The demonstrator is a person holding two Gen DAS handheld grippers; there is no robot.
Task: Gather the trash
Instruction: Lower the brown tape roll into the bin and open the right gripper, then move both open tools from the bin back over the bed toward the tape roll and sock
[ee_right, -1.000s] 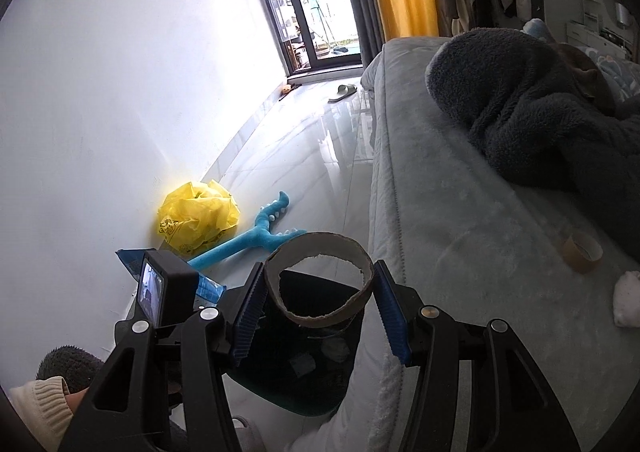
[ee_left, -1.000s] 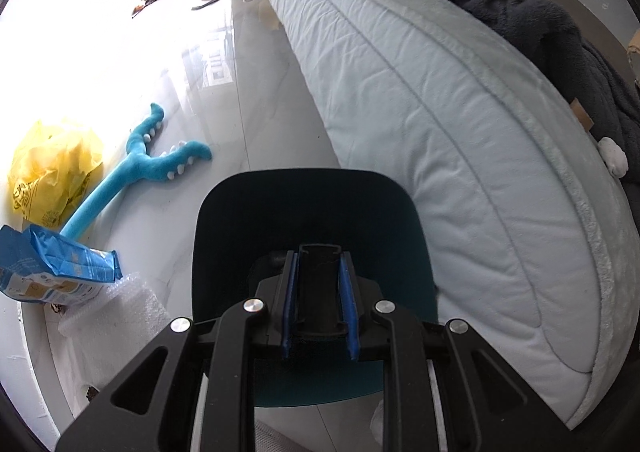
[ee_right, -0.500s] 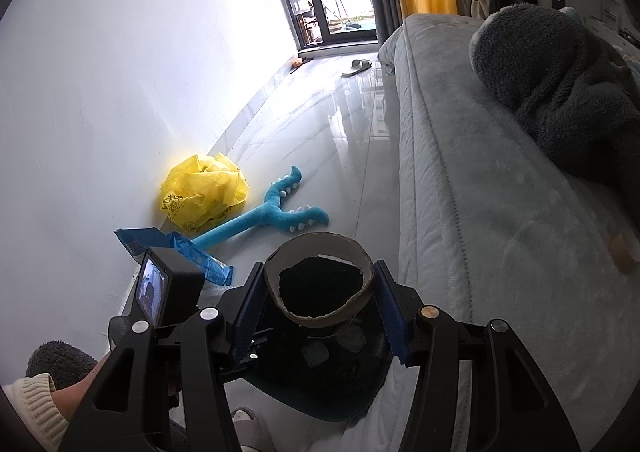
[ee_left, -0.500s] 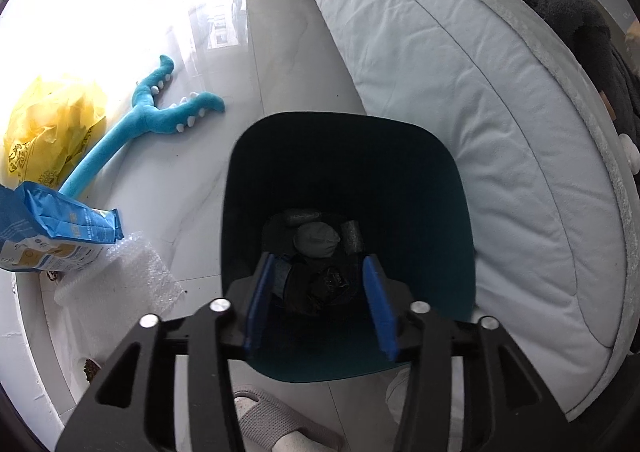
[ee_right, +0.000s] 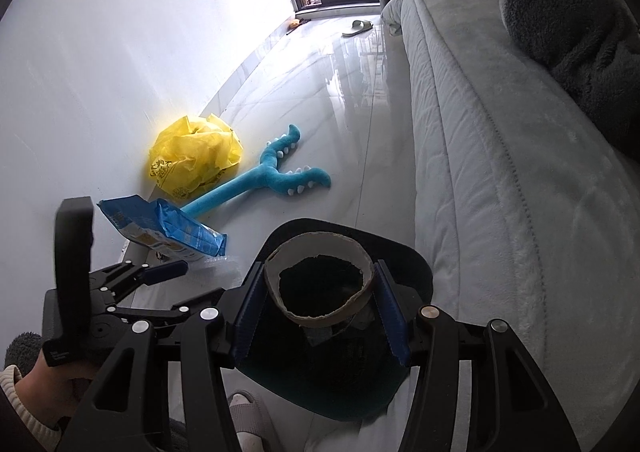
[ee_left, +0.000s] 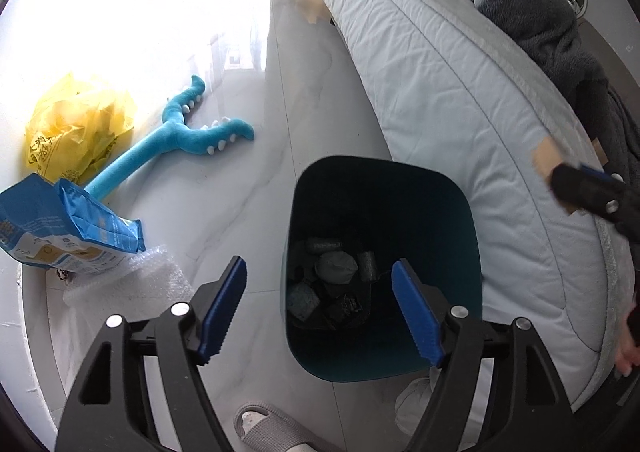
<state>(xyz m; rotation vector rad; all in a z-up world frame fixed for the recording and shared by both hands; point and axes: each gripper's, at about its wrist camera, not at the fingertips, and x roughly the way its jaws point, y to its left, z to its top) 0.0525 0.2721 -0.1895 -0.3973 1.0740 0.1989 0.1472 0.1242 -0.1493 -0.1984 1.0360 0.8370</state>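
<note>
Wide pale-grey quilted bed (ee_left: 460, 92) along the right, dark fluffy blanket (ee_right: 580, 32) heaped on top. Glossy pale marble-tile floor (ee_left: 240, 192) between bed and white wall (ee_right: 120, 52).

Dark teal plastic waste bin (ee_left: 452, 220) upright on floor, just beside bed edge; crumpled grey and black scraps (ee_left: 336, 268) lying at the bottom.

Long turquoise plush toy with white spikes (ee_left: 176, 144) flat on floor near wall. Crumpled yellow plastic bag (ee_left: 76, 128) beside it, against wall. Blue-and-white snack packet (ee_left: 60, 236) near the bag, resting partly on clear bubble wrap (ee_left: 132, 284).

Left gripper (ee_left: 318, 312) poised above bin mouth, pointing steeply down; blue-padded jaws opening, spread wide, nothing between them.

Right gripper (ee_right: 320, 288) above the bin, pinching a brown cardboard tape-roll core (ee_right: 318, 276) between blue pads (ee_right: 390, 316); ring opening facing the camera, bin interior visible through it.

Grey slipper (ee_left: 268, 432) at lower frame edge, below the bin.
</note>
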